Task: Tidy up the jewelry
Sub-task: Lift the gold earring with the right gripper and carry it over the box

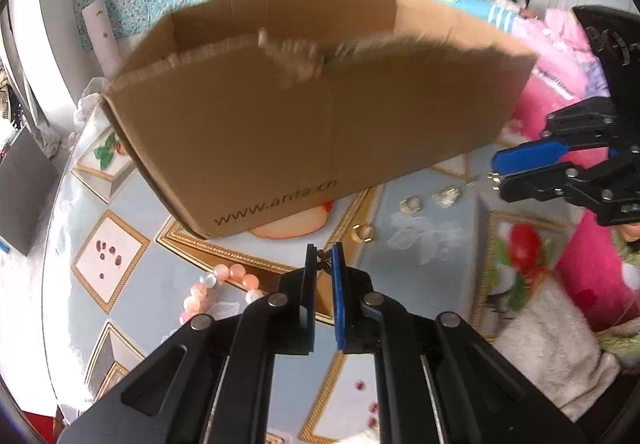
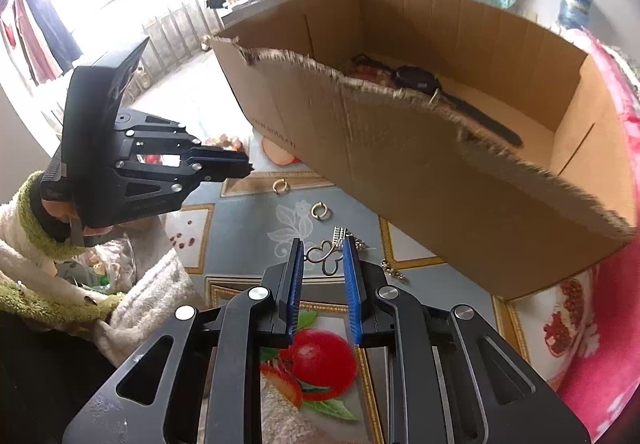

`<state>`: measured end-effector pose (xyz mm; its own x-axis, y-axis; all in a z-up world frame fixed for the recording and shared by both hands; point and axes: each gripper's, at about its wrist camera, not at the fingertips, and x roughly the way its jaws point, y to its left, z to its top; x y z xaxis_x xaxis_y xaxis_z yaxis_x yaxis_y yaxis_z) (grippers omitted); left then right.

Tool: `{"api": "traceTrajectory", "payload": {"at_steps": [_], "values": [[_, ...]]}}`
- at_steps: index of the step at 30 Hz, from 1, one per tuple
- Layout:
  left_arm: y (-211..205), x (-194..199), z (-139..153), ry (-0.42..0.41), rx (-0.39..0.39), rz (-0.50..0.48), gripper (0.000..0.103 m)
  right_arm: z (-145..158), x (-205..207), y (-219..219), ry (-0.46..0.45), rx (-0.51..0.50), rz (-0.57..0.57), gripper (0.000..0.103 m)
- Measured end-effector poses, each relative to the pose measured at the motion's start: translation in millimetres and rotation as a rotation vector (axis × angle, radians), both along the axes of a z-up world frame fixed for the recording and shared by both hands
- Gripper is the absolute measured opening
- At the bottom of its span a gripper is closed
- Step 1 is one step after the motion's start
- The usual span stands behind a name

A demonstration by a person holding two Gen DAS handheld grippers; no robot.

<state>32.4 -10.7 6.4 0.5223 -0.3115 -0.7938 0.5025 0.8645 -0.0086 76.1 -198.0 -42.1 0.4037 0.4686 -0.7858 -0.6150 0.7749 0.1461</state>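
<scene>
Two grippers raised near box [image 2: 440,172], presumably to drop pieces in. Left gripper [image 1: 325,258] pinched on small dark trinket [image 1: 323,260], lower centre; right gripper [image 2: 322,256] holding butterfly pendant [image 2: 322,258], chain trailing. Rings [image 2: 320,211] left on table [image 1: 432,264]; watch [image 2: 420,82] already boxed.

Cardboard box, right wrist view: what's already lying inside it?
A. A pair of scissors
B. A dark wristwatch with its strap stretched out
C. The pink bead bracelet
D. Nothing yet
B: inside the cardboard box, past the torn front edge, a dark wristwatch lies on the floor of the box with its strap running toward the right-hand corner.
</scene>
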Motion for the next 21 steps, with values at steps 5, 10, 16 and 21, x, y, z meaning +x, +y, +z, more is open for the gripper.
{"api": "traceTrajectory", "payload": {"at_steps": [5,10,16,21], "values": [[8,-20,50,-0.067,-0.117,-0.034,0.006,38,-9,-8,-0.059,0.070,0.014,0.018],[10,-8,101,-0.118,-0.232,-0.054,0.006,87,7,-20,-0.142,0.128,0.019,0.018],[-22,58,110,-0.051,-0.198,-0.061,0.006,90,78,-22,-0.044,0.079,-0.035,0.018],[-52,128,76,0.111,-0.139,-0.033,0.007,60,143,-15,0.153,-0.001,-0.098,0.018]]}}
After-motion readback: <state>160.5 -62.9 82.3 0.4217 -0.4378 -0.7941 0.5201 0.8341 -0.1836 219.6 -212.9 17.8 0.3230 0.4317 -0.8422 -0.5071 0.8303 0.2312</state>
